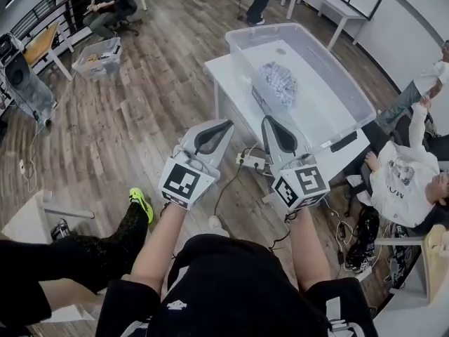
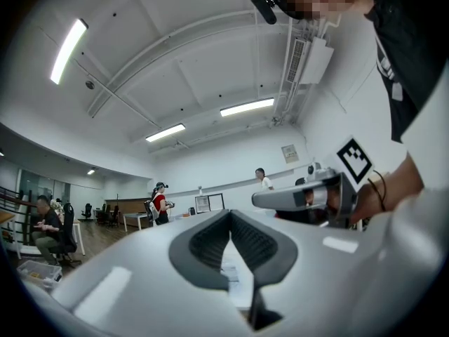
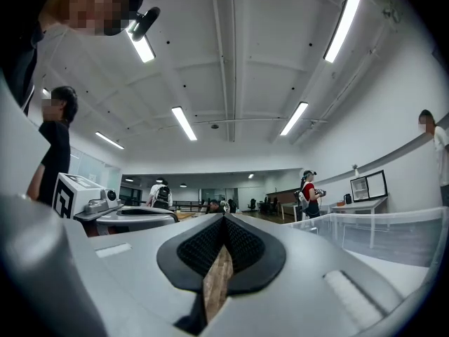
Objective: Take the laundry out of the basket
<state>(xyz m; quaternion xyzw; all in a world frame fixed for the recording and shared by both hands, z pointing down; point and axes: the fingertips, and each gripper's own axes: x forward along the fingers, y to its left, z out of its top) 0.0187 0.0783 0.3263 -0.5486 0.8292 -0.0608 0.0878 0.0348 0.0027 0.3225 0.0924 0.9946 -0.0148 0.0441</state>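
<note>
The left gripper (image 1: 226,126) is clenched: in its own view the jaw tips meet, with nothing caught between them. The right gripper (image 1: 269,121) is clenched too, tips touching and empty. They are held side by side, near each other but apart, both pointing at the white table (image 1: 226,76). Bare forearms reach forward from the person's body, and a marker cube sits at the back of each gripper.

Below the grippers is open wood floor (image 1: 154,104), wide and free to the left. Right beneath them a power strip (image 1: 252,161) and loose cables lie by the table's near edge. A seated person (image 1: 403,181) closes off the right side.

The clear plastic basket (image 1: 351,93) covers most of the tabletop, leaving a bare strip along the table's left edge. The laundry (image 1: 279,83), a crumpled patterned cloth, lies inside against the basket's left long wall, about midway along it and well apart from both grippers.

The only clear markings are the black-and-white squares on the cubes. The print on the seated person's white shirt is too small to read.
</note>
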